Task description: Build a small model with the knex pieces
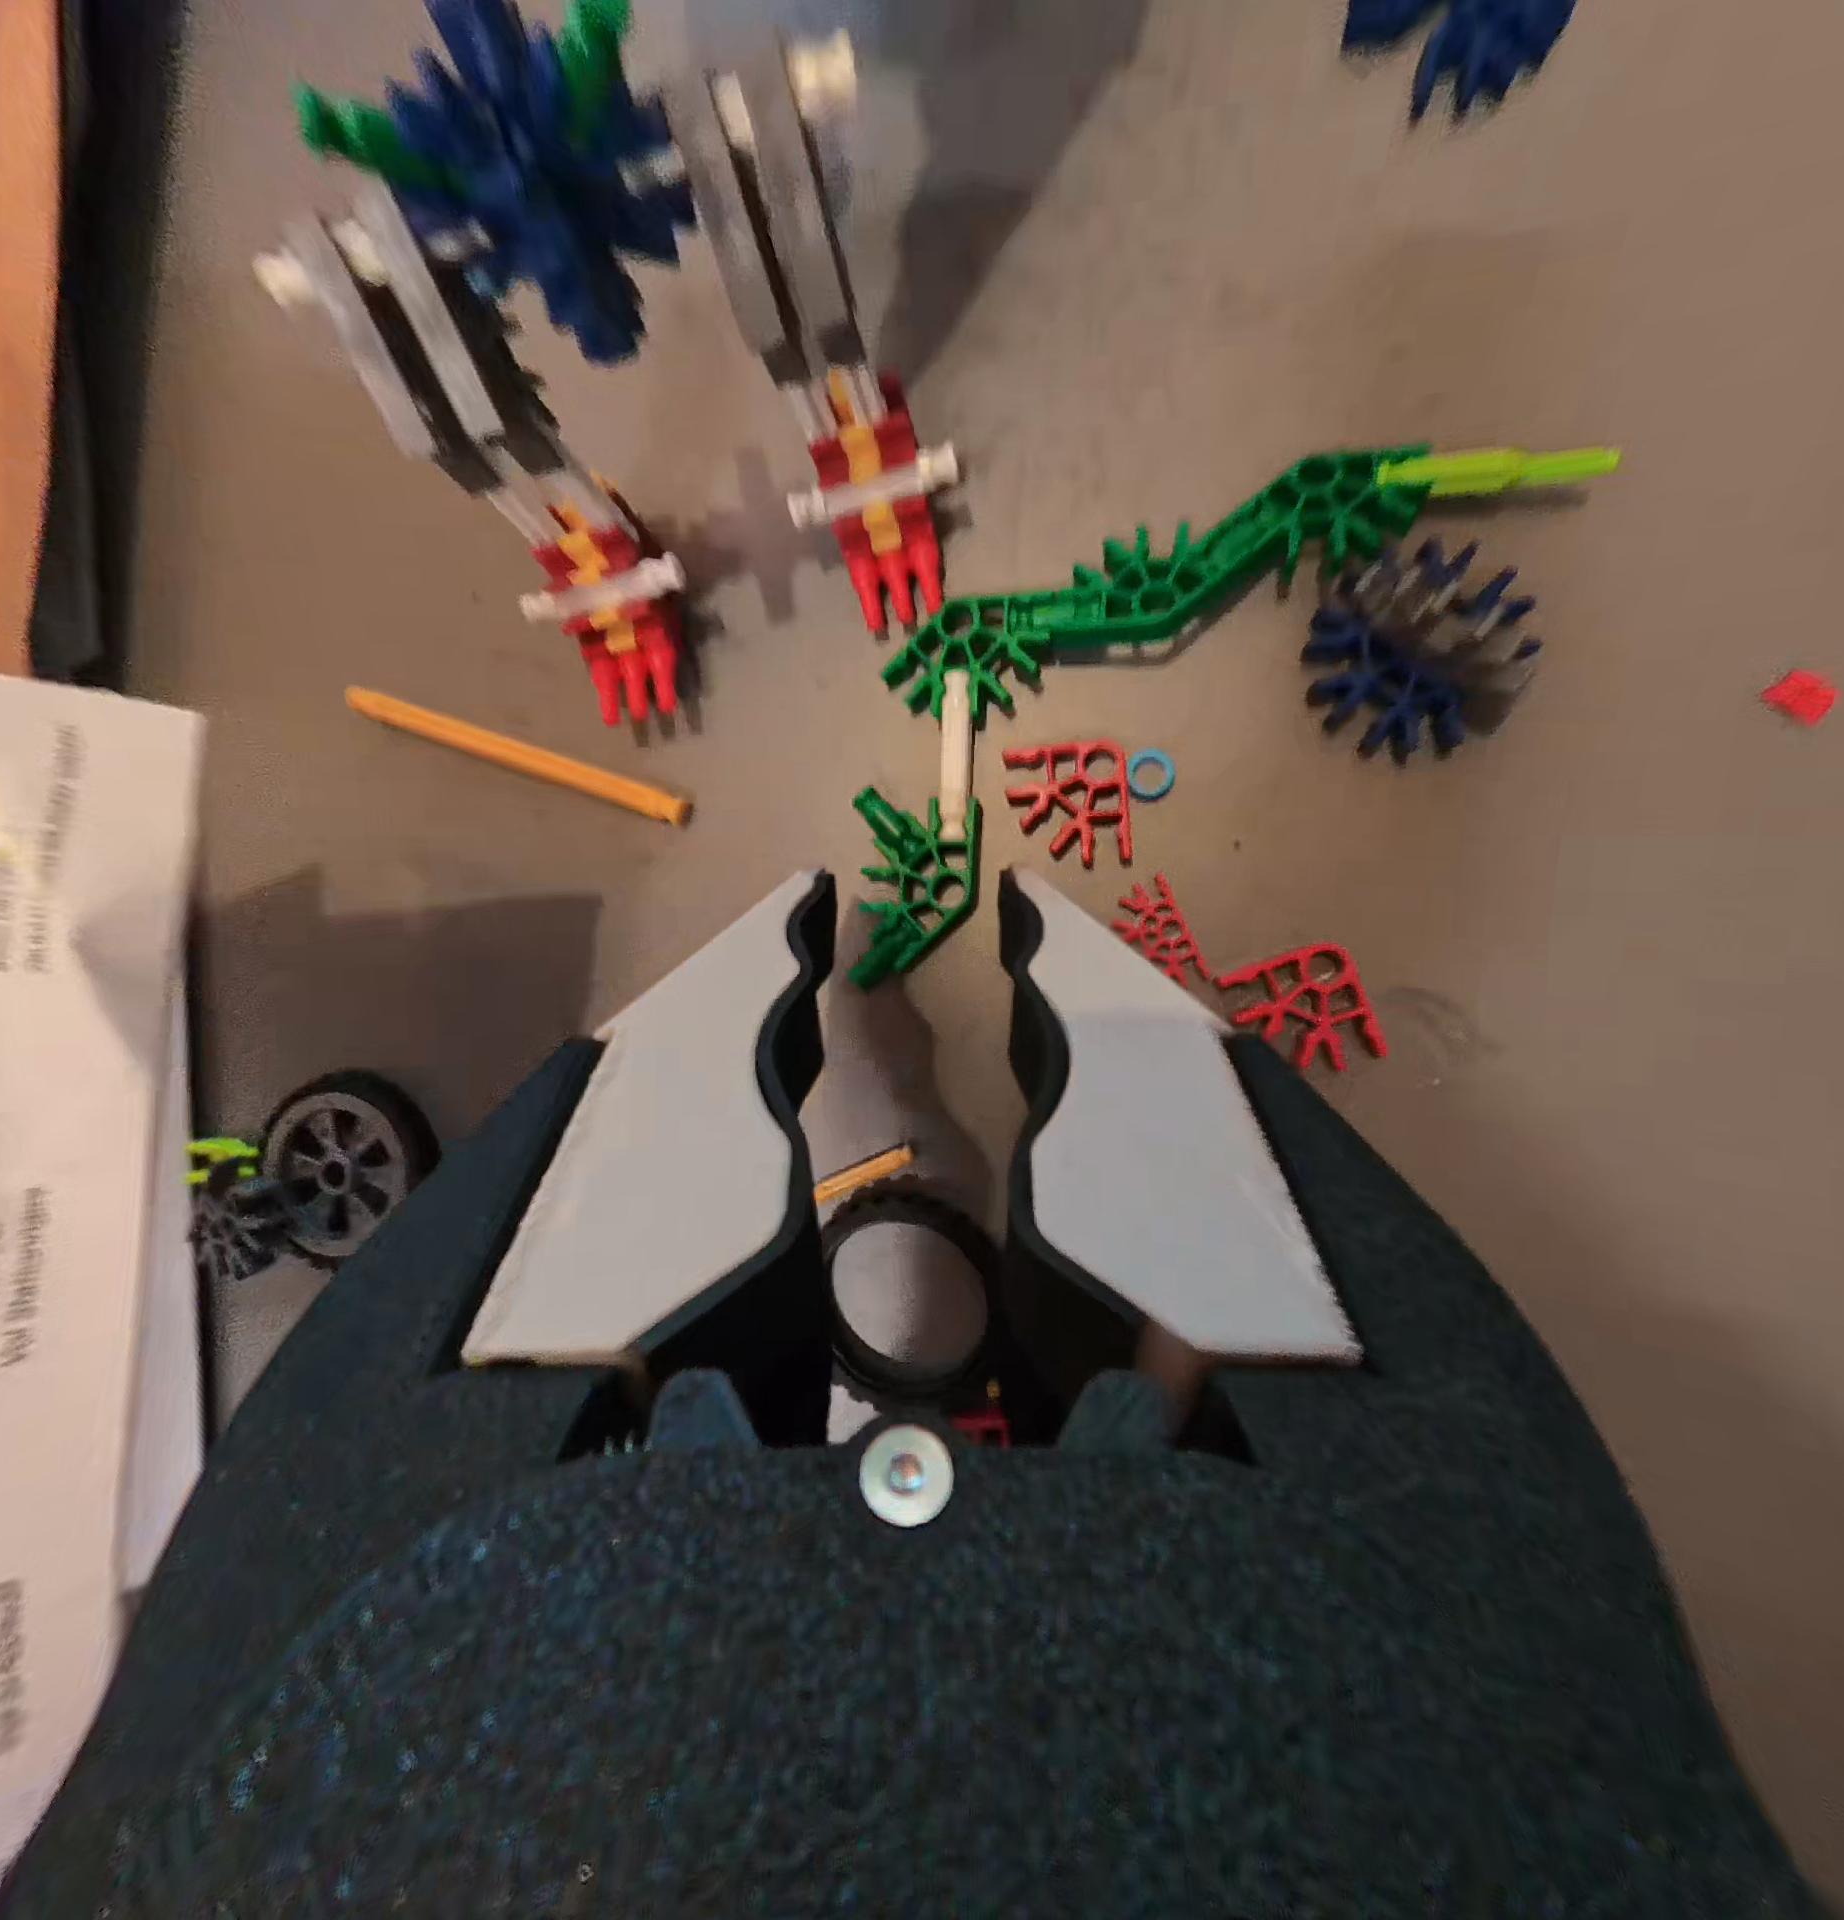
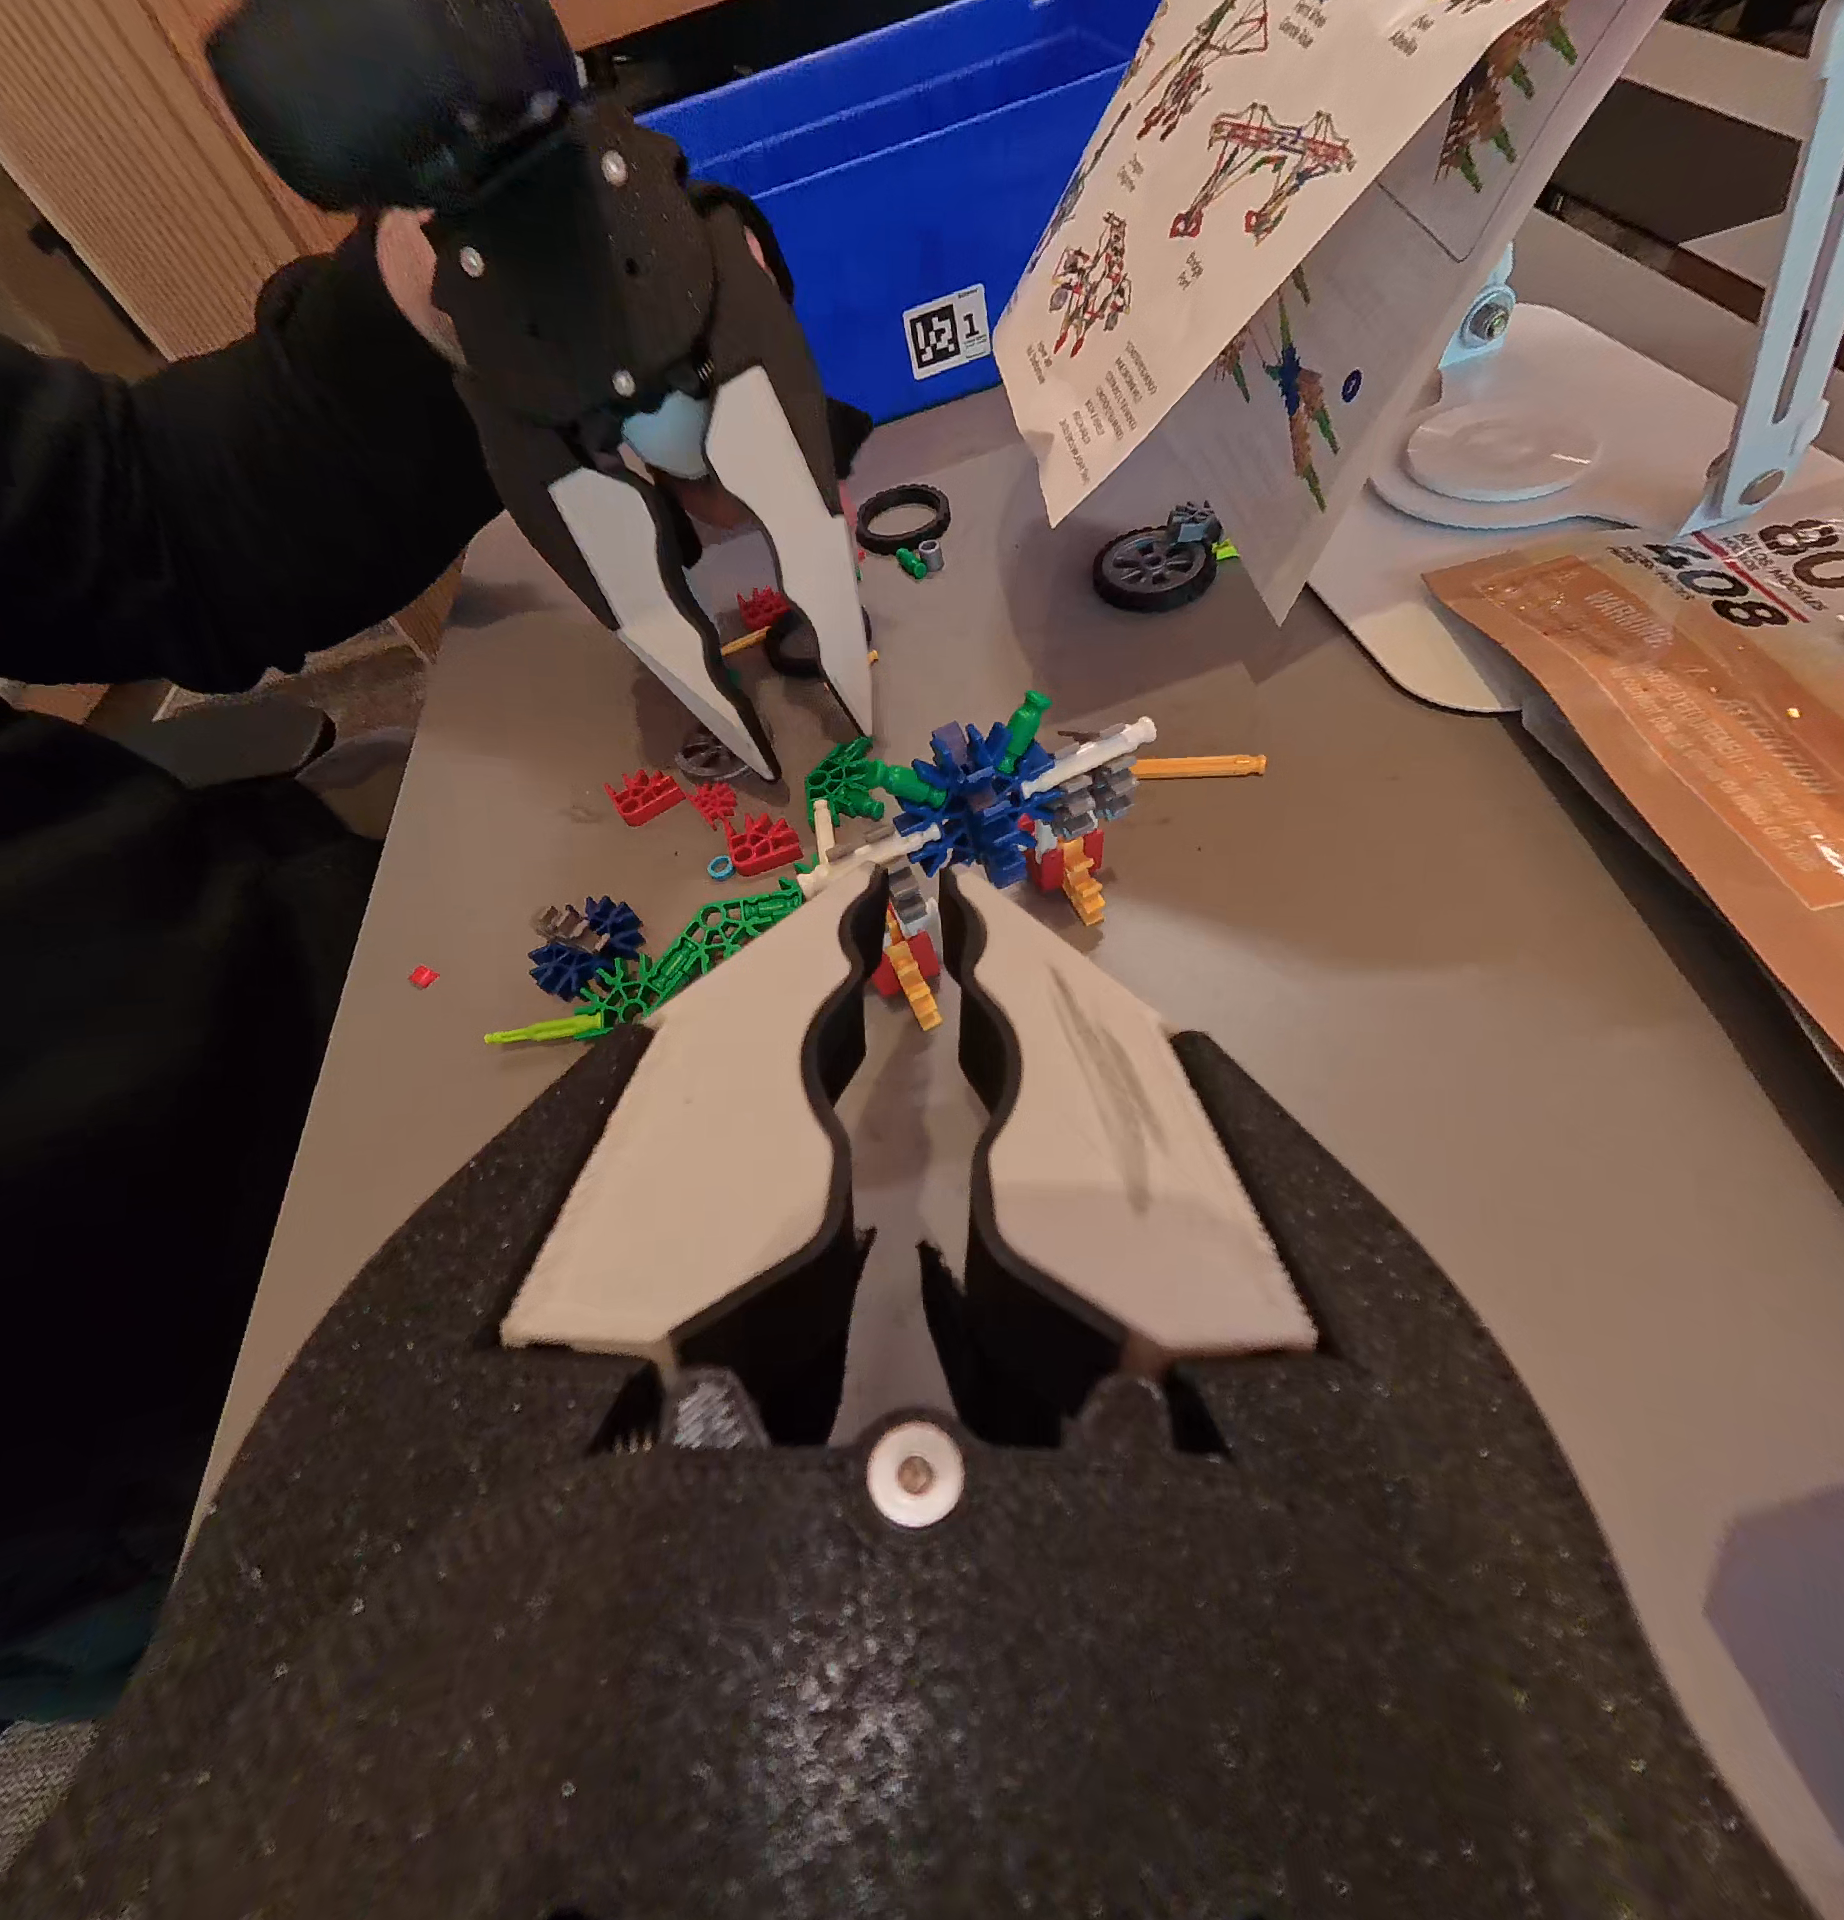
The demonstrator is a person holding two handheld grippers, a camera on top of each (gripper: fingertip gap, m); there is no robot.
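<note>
My left gripper is open, pointing down at the grey table. Its tips stand either side of a small green connector that lies flat. A white rod joins that connector to a green connector chain. The left gripper also shows in the right wrist view, held by a black-sleeved arm. My right gripper is closed on the grey near leg of a small model with a blue hub and red and yellow feet. The model is blurred in the left wrist view.
Red connectors, an orange rod, a blue and grey hub and a black tyre lie around the left gripper. Farther off are a blue bin, an instruction sheet, a wheel and a brown bag. The green connector chain lies around 6 cm away from my left fingertips.
</note>
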